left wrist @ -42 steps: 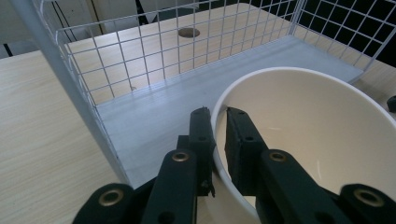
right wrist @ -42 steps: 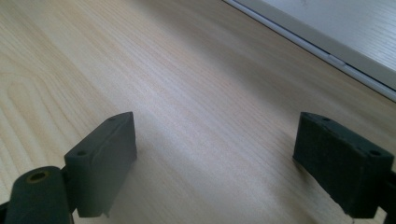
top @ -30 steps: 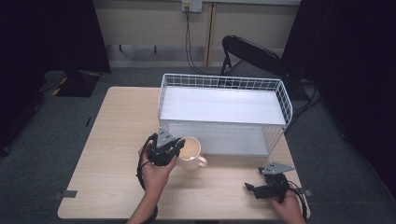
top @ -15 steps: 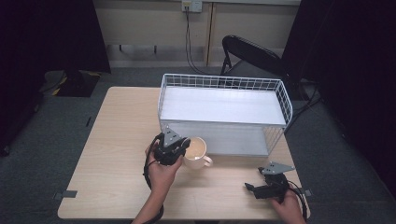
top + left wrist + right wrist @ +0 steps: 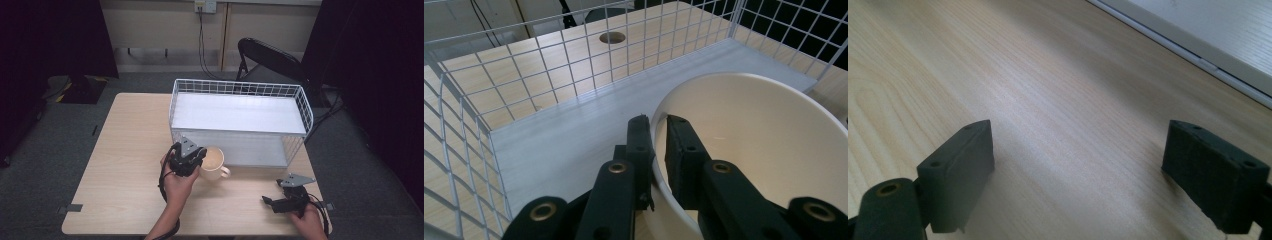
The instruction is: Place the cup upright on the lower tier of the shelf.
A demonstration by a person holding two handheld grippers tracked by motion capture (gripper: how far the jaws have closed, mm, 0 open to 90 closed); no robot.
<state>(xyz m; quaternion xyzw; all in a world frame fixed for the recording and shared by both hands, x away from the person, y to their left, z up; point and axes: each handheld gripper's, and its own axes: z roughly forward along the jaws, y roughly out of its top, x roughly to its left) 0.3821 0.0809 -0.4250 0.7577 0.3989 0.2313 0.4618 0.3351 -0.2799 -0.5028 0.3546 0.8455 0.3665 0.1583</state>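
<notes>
Leftward, our left gripper (image 5: 196, 161) pinches the rim of the cream mug (image 5: 214, 163), which sits against the wire basket's (image 5: 239, 88) front edge. Rightward, our right gripper (image 5: 267, 201) rests open-jawed on bare counter (image 5: 120, 150) near the front edge.

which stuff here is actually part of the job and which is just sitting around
In the job:
- cream mug, its rim pinched by the left gripper
- white wire rack, just ahead of the mug

Lying about:
- right gripper, fingers open over bare table
- black folding chair
- wall cables
</notes>
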